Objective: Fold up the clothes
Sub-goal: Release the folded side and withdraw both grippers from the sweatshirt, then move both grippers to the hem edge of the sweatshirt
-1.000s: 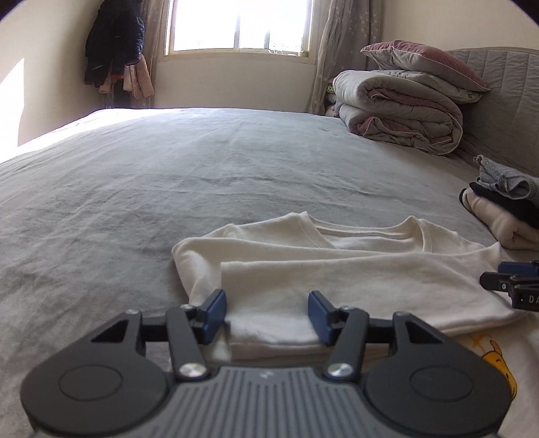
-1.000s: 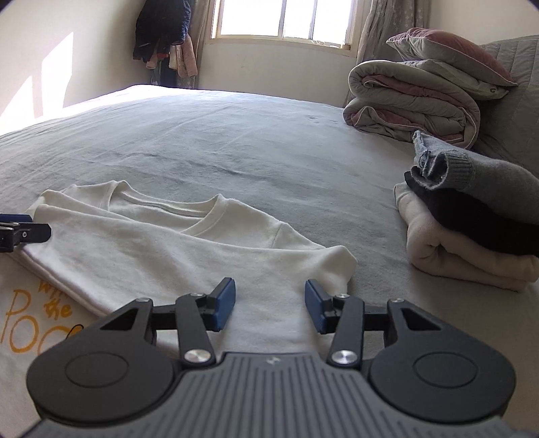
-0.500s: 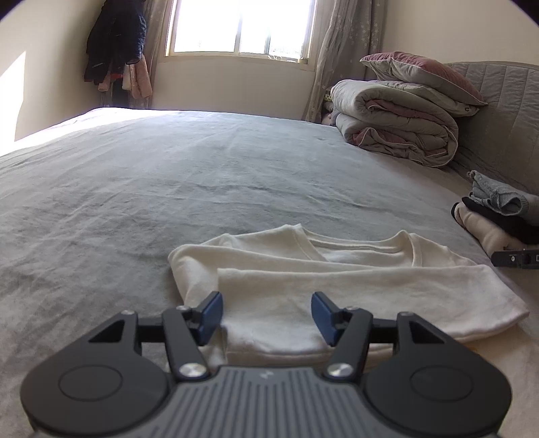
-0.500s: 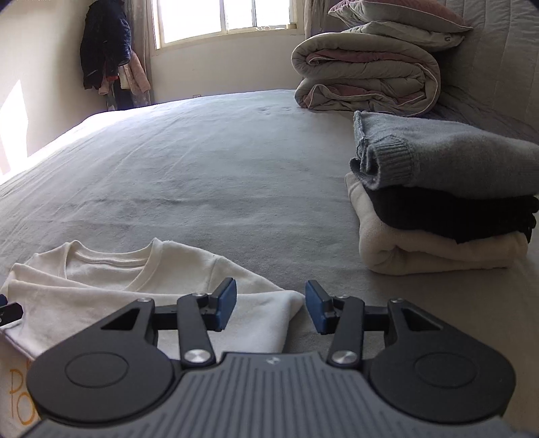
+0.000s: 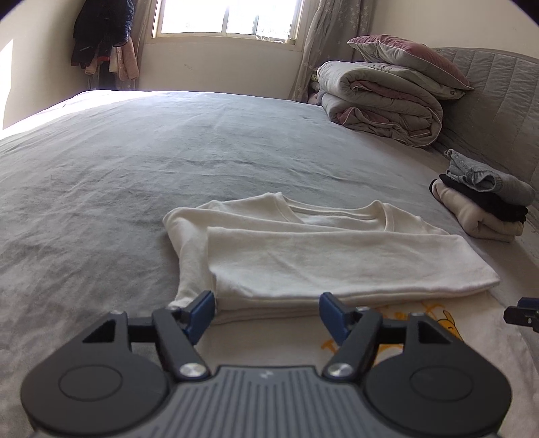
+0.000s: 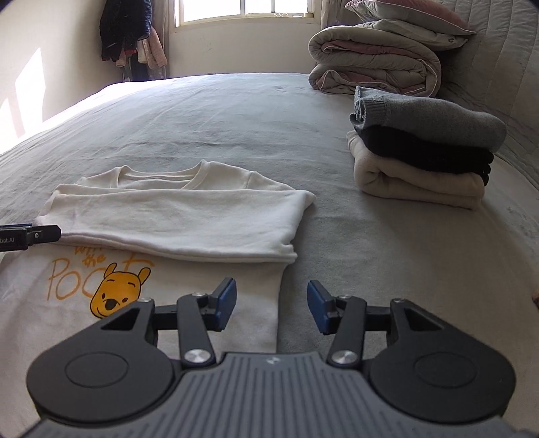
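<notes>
- A cream T-shirt lies flat on the grey bed in front of me, its top part folded down over itself into a long band.
- That folded band runs left to right across both of my views, so its long axis lies crosswise to the way I am pointing; the neckline sits on the far side, toward the window.
- The shirt's lower part extends toward me from under the fold, with an orange print of a bear's face and lettering facing up.
- My left hand-held gripper has just been spreading its jaws; they stand apart at the near edge of the fold, with the cloth showing between them but neither pad pressing on it.
- My right hand-held gripper has been opening a little too; its jaws are spread over the shirt's right side edge and the bed, pinching nothing.
- A stack of folded clothes sits on the bed to the right, well apart from the shirt.
- A rolled quilt with a pillow on top lies farther back by the headboard.
</notes>
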A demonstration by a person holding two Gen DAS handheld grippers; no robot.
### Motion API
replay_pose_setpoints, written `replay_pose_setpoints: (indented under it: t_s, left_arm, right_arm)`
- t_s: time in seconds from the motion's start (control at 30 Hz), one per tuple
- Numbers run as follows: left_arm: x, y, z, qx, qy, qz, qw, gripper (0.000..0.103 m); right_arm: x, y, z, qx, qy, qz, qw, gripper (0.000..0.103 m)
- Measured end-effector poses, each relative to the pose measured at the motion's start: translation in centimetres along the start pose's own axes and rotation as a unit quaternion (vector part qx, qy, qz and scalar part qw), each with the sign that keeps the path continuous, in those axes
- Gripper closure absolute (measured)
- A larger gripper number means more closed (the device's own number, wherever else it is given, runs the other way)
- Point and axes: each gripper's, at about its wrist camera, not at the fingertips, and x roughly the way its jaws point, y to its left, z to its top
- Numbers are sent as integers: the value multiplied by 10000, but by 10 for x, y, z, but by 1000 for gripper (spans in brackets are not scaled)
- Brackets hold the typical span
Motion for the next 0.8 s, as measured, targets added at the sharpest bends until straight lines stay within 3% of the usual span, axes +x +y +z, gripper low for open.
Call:
replay_pose_setpoints:
  t_s: [0.2,0.53,0.8]
  left_arm:
    - [-27,7,-29,-489,79,-119,9987,30]
    - [-74,-11,-79,127,-111,62,9998,21]
    - [-96,-13,-104,220,-256,161,9993,16]
  right_arm:
    - [-23,11,-27,-196,177,56,9996,51]
    - [-57,9,-79,230,70,138,9996,43]
    - [-73,11,-102,308,-77,78,9995,37]
